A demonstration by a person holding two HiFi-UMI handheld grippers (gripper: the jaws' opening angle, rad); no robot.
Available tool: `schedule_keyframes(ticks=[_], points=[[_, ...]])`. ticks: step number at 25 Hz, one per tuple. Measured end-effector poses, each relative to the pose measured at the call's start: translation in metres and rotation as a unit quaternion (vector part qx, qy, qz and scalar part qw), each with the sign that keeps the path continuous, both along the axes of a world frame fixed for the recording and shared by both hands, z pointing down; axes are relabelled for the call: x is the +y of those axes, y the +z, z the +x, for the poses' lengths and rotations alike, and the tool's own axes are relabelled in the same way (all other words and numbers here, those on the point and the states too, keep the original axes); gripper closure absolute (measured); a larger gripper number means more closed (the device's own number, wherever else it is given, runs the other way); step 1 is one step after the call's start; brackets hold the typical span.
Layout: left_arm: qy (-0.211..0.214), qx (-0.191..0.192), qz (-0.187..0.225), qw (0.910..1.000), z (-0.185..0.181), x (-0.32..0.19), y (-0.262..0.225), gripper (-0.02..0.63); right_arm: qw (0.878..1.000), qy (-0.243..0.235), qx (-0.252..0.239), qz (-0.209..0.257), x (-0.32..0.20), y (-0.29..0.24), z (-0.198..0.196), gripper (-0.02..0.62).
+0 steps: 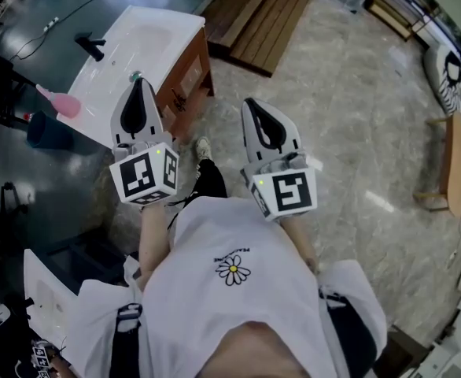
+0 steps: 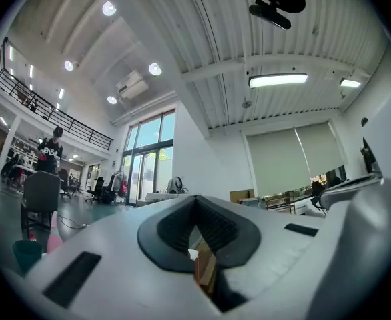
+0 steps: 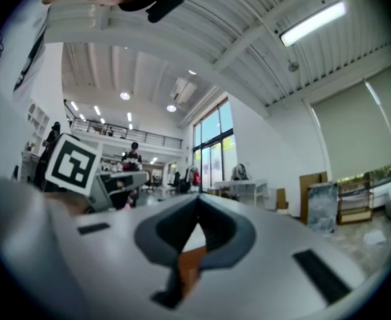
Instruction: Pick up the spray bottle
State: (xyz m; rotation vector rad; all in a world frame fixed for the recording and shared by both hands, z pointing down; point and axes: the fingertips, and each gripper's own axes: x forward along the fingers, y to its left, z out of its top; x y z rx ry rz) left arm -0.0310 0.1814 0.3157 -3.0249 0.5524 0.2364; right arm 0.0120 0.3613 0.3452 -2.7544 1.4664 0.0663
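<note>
Pink spray bottle sits at the left end of the white sink desk, right by its near edge, neck pointing off to the left. The left tool hangs over the desk's near edge, clenched on nothing, with the bottle off to its left. The right tool is well right of the desk, also closed and empty. I'd say lefty's job.

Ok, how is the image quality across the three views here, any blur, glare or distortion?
Head view: strong fisheye bend, sharp, a glare streak on the tiled floor, dark left side. Left gripper view: round fisheye frame with black corners, ceiling light blown out. Right gripper view: softer overall, the right gripper close up and blurred.
</note>
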Motion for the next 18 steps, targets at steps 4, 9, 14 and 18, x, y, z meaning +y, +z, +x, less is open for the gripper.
schedule_keyframes(ticks=[4,9,14,18], points=[[0.017,0.004,-0.001,0.9999,0.023,-0.009,0.004,0.591,1.000,0.009,-0.008,-0.010,-0.013,0.009,0.016,0.566],[0.024,0.008,0.008,0.9996,0.054,-0.035,0.002,0.591,1.000,0.022,0.003,0.004,-0.041,0.002,0.047,0.566],[0.016,0.016,0.001,0.9997,0.078,-0.078,0.004,0.591,1.000,0.007,0.017,-0.009,-0.095,-0.001,0.080,0.566],[-0.001,0.001,-0.012,0.9999,0.106,-0.126,0.017,0.591,0.999,-0.023,0.027,-0.023,-0.155,-0.009,0.110,0.566]])
